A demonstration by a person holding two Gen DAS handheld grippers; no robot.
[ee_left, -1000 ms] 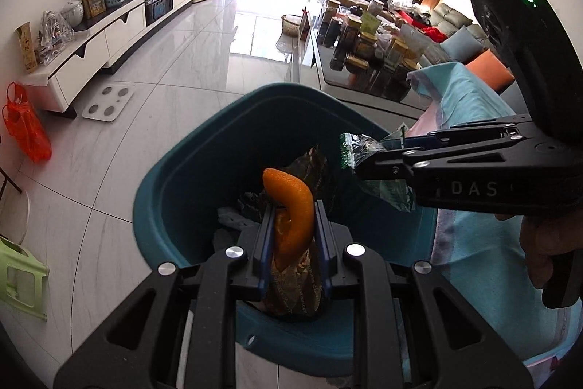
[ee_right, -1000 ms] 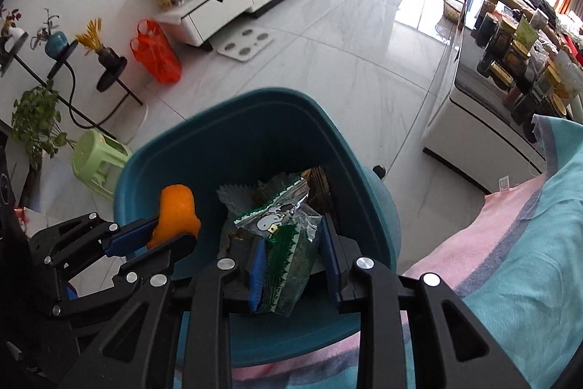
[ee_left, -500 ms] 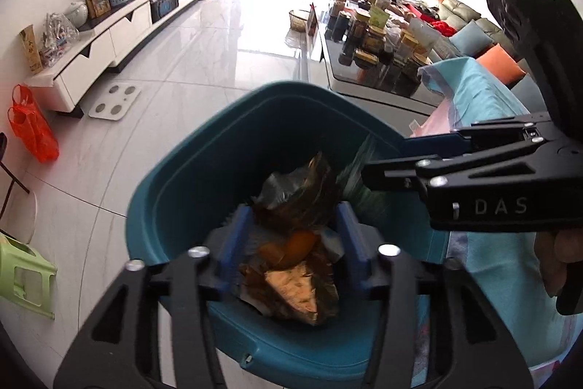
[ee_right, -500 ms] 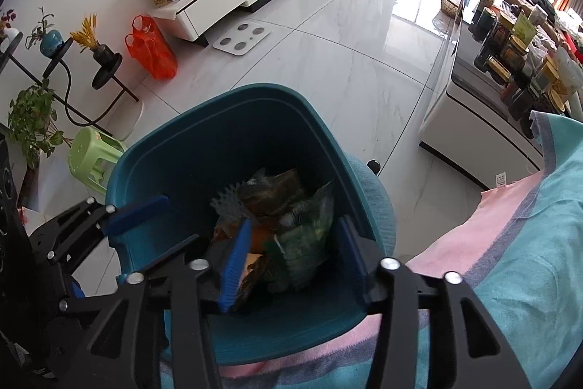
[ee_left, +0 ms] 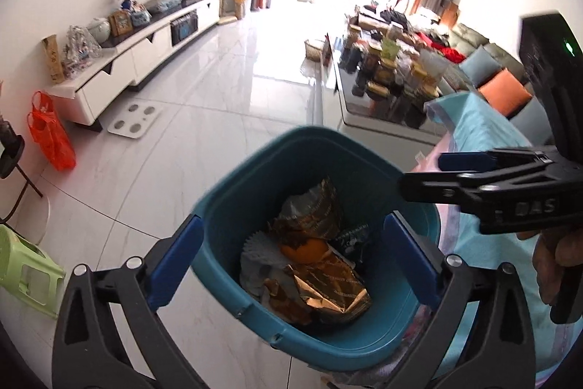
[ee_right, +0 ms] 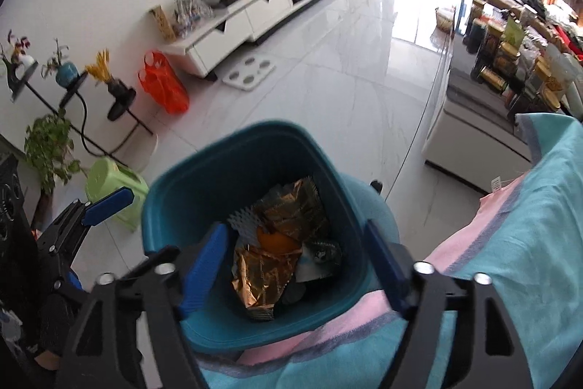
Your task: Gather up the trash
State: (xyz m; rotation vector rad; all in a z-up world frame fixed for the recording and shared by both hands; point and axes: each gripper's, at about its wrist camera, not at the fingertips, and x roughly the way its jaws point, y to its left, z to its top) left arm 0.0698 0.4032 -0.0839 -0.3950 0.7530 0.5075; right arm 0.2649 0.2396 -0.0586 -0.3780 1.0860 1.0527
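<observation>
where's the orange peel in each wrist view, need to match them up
Left wrist: the orange peel lies in the teal bin, low and centre, between a white fluted paper on its left and a gold foil wrapper below.
Right wrist: the orange peel sits mid-frame in the bin, above the gold wrapper.
Shared landmark: the orange plastic bag on the floor by the white TV cabinet.

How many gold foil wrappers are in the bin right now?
2. One gold wrapper leans against the far side of the bin; the other lies at the near side, below the orange peel. More may be buried underneath.
</observation>
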